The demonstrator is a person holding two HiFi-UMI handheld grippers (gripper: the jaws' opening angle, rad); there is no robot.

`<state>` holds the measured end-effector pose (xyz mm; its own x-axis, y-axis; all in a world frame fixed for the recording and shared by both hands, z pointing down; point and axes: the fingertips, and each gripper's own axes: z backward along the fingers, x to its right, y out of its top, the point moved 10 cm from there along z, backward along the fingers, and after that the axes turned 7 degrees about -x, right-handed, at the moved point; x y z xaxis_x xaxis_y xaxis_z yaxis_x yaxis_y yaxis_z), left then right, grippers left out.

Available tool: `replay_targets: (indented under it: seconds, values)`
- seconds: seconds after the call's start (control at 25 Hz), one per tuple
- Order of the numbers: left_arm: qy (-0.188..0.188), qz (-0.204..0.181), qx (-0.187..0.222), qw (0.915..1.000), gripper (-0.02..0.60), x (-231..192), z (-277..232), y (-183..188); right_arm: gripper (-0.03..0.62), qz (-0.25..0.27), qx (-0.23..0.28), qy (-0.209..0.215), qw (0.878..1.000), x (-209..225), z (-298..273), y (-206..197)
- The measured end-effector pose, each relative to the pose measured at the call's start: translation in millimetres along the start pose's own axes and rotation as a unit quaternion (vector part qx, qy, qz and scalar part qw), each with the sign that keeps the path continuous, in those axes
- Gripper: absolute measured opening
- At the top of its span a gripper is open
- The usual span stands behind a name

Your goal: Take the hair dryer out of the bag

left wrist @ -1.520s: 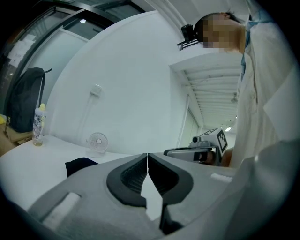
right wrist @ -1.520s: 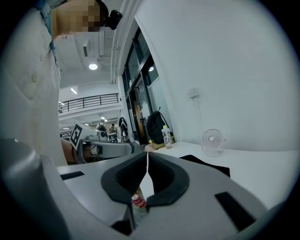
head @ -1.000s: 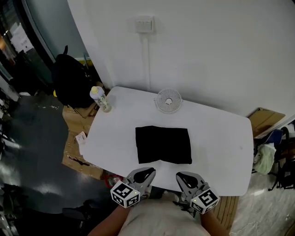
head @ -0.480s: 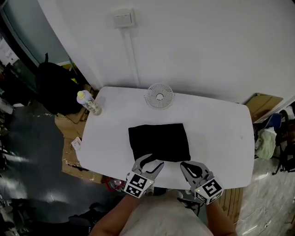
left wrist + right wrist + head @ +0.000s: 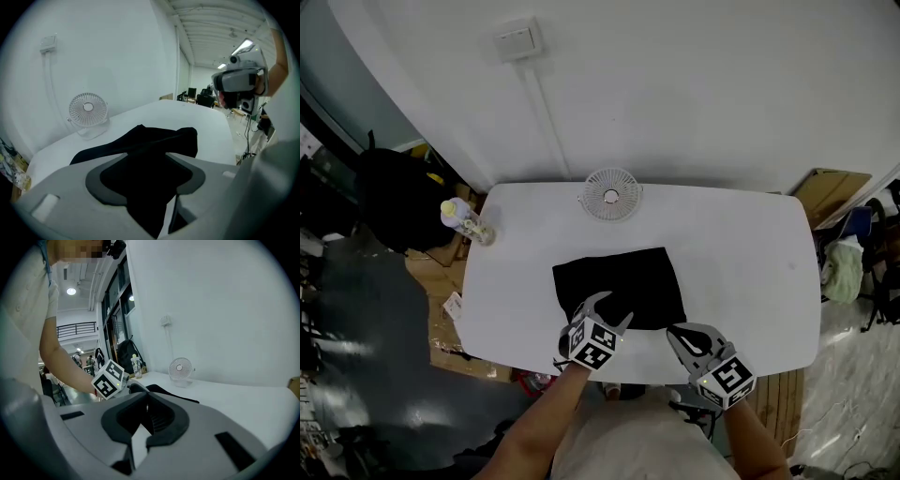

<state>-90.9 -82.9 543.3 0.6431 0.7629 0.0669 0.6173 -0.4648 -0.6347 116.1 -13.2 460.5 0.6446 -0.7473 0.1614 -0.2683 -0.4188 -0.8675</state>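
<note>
A black bag [image 5: 623, 281] on the white table [image 5: 741, 262]; fan [image 5: 611, 194] behind, bottle [image 5: 464, 220] at a corner.
The left gripper [image 5: 612, 307] jaws, just opening wide, straddle the bag's edge unpinched; the right gripper [image 5: 689, 336] is closed, empty.

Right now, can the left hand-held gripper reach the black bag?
Probably yes: the left hand-held gripper, jaws just opening and empty, sits over the near edge of the black bag; nothing blocks it.

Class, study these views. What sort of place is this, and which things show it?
Probably an office or lab workspace, not a home: a white table against a plain wall with a switch, what look like desks with monitors farther off, and a cardboard box beside the table.
</note>
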Motion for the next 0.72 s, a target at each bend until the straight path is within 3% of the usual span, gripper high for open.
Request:
replay_targets:
  seconds: [0.4, 0.48, 0.56, 0.72]
  values:
    - [0.021, -0.010, -0.028, 0.9993, 0.230, -1.9, -16.9, 3.2, 0.018, -0.007, 0.000, -0.005, 1.000, 8.5, -8.0, -1.7]
    - [0.036, -0.007, -0.035, 0.9987, 0.183, -4.7, -16.9, 2.3, 0.018, -0.010, -0.001, -0.010, 1.000, 10.7, -8.6, -0.9]
    - [0.044, 0.002, -0.047, 0.9980, 0.028, -8.1, -17.1, -0.8, 0.018, -0.013, -0.002, -0.015, 1.000, 13.1, -8.8, -0.5]
    - [0.037, 0.033, -0.045, 0.9977, 0.011, -12.3, -13.7, -5.2, 0.018, -0.016, -0.006, -0.024, 1.000, 19.6, -8.0, -1.3]
